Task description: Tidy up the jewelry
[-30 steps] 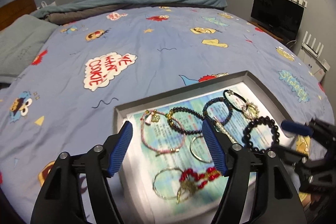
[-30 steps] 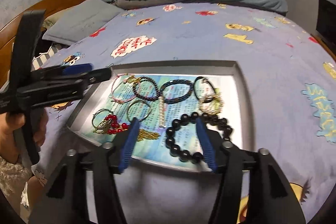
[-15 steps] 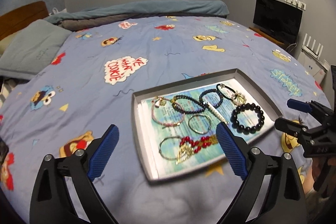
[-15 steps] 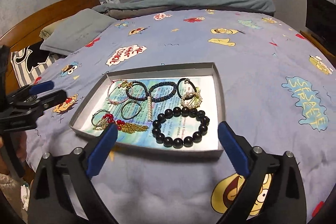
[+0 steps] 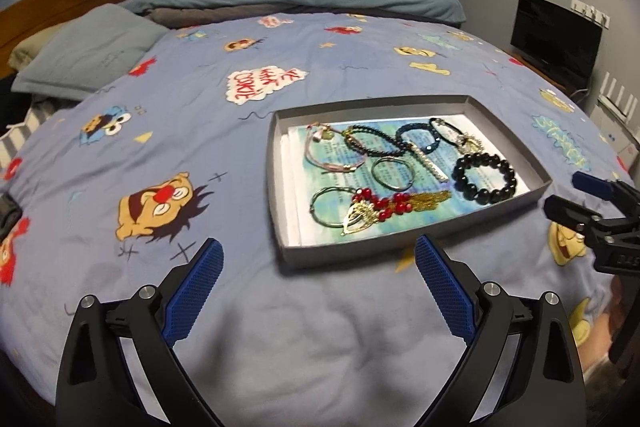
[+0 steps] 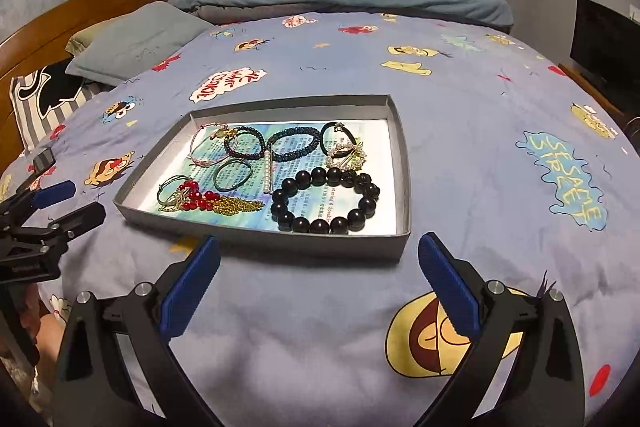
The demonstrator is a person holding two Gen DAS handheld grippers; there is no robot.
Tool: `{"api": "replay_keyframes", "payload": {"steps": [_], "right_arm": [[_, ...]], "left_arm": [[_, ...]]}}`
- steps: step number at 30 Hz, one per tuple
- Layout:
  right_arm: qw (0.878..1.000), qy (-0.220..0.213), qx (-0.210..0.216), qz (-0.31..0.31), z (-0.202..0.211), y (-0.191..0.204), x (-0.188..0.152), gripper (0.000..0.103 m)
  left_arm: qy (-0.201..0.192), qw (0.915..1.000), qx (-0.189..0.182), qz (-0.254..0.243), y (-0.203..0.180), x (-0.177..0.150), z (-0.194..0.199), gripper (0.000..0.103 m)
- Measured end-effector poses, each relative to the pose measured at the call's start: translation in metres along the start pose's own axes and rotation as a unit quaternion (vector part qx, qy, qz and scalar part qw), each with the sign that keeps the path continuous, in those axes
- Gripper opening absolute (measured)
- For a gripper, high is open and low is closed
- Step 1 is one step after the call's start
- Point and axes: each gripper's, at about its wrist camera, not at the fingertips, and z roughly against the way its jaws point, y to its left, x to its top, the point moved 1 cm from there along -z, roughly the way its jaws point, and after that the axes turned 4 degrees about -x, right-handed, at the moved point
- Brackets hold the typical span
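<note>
Right wrist | both grippers spread (empty) | tray (image 6: 256, 233) near edge ahead, bedspread (image 6: 480, 131) bare around

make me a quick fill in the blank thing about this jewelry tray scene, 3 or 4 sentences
1. All the jewelry lies inside a shallow grey ____ on the bed.
2. The bracelet of large black beads sits at the tray's near ____ corner in the right wrist view.
3. The red beads lie against a tassel of ____ chain.
4. The left claw and the right claw both hold ____.

Missing words: tray; right; gold; nothing
</note>
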Motion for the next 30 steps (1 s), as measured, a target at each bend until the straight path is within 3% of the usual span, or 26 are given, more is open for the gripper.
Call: {"api": "replay_keyframes", "payload": {"steps": [5,30], "right_arm": [[1.0,0.005,0.008,0.001,-0.004,0.005,-0.006,0.098],[1.0,0.01,0.006,0.004,-0.009,0.007,-0.008,0.098]], "left_arm": [[0.005,0.9996,0.022,-0.014,-0.005,-0.01,-0.01,0.096],[0.016,0.9996,0.016,-0.019,-0.009,-0.014,-0.015,0.096]]}}
